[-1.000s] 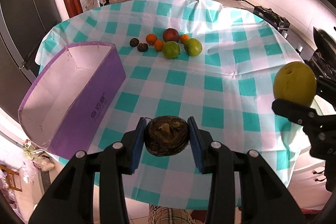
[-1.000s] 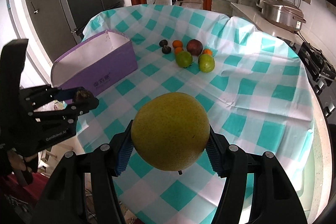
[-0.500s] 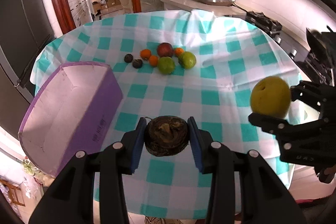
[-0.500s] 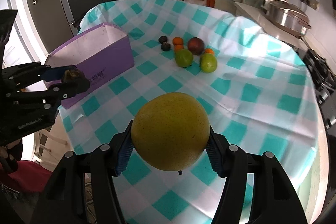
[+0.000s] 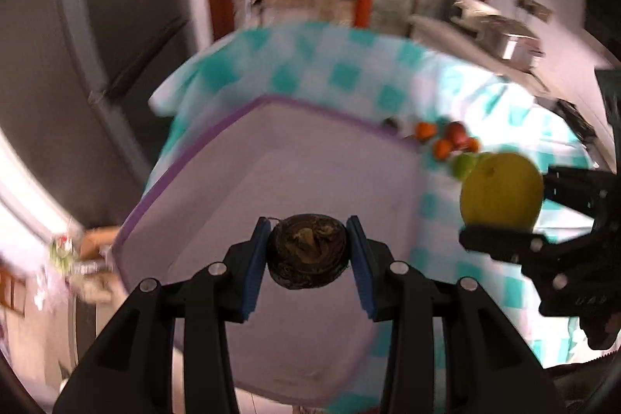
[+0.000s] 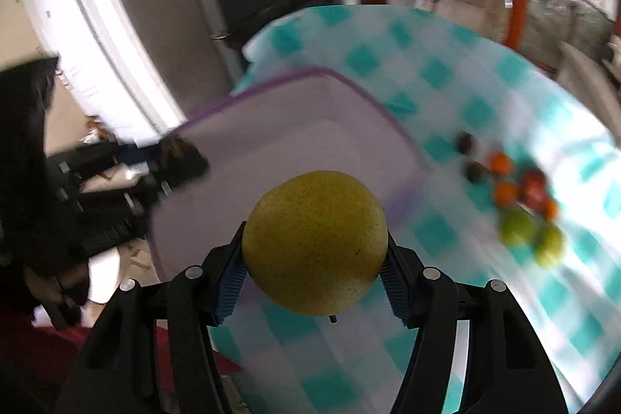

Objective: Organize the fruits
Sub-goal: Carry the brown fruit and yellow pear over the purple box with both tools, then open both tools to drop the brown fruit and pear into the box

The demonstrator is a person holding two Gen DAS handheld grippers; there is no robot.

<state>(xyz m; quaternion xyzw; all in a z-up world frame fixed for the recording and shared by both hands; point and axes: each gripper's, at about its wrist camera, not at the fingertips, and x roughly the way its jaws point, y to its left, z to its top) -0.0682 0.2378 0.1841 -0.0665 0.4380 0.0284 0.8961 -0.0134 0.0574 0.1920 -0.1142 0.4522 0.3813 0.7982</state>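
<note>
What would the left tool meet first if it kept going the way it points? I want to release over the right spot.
Probably the pale inside floor of the purple box; nothing else shows ahead of the left tool, though blur leaves depth uncertain.

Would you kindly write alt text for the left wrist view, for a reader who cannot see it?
The left gripper clamps a dark, wrinkled fruit above an open purple box with nothing visible inside. At right, the right gripper holds a yellow-green pear. Behind the box, small orange, red and green fruits sit on a teal checked tablecloth; the background is blurred.
</note>
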